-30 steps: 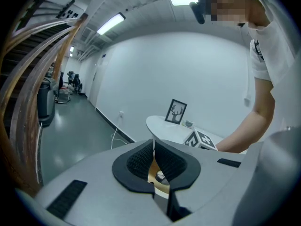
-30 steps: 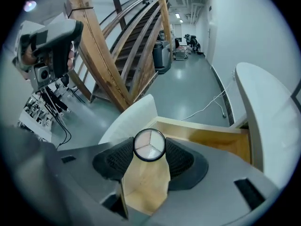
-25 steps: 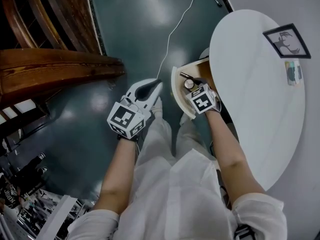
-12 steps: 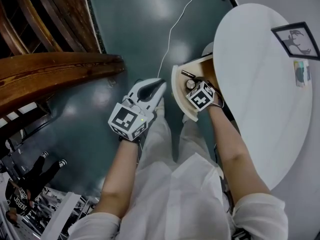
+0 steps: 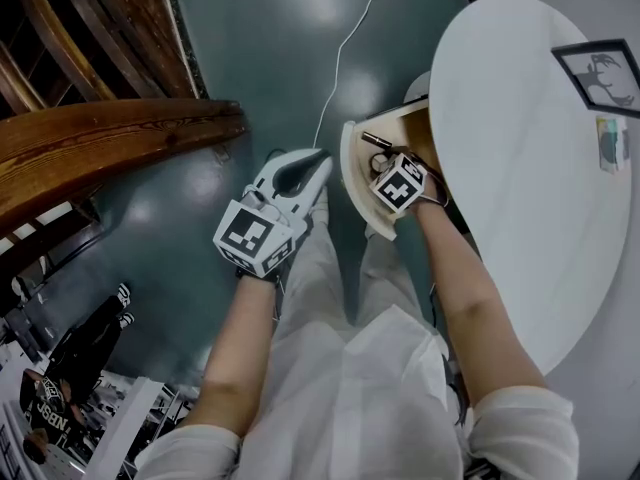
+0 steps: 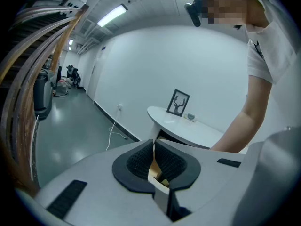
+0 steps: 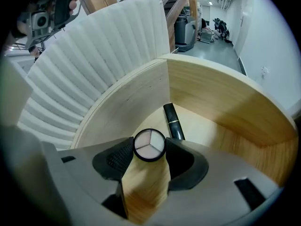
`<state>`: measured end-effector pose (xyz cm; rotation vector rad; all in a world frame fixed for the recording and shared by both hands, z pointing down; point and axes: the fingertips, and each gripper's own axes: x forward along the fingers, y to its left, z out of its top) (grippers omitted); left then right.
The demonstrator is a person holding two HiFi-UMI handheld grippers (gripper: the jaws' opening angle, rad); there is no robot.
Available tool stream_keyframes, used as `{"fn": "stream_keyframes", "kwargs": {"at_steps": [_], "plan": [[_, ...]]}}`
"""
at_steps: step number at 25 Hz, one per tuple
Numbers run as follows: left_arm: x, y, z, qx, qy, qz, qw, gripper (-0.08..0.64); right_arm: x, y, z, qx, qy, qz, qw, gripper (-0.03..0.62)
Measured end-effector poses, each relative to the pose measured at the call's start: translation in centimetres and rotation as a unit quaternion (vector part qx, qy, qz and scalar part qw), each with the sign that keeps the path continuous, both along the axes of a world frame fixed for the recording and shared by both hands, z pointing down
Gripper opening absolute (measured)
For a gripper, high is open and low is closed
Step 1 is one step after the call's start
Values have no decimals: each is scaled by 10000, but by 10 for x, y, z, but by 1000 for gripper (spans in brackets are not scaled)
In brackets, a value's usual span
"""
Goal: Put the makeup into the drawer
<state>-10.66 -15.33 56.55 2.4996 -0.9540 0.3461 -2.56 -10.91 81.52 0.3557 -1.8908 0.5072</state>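
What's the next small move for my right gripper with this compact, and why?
Probably ease the right gripper down a touch and open it. Its jaws are clamped on the round compact, which sits inside the open drawer, over its wooden floor and next to the black tube lying there.
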Motion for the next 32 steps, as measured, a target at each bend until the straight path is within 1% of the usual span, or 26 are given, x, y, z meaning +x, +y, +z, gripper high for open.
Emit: {"fn": "stream_keyframes", "kwargs": {"at_steps": [7, 12, 21, 26, 32], "plan": [[-1, 0, 4, -18, 15, -37, 10000, 26, -5, -3, 8, 24, 137, -286, 9995, 210], [-2, -1, 8, -13, 22, -77, 10000, 26, -4, -4, 12, 114, 214, -374, 9990, 210], [-6, 0, 3, 46, 67, -113, 9999, 26, -2, -5, 7, 130, 235, -248, 9993, 213], [-10, 3, -6, 79, 60, -116, 9999, 26, -5, -4, -10, 219, 196, -81, 9995, 212], [-12, 3, -24, 218, 71, -138, 9996, 26, -4, -7, -36, 369, 192, 24, 9991, 202]]}}
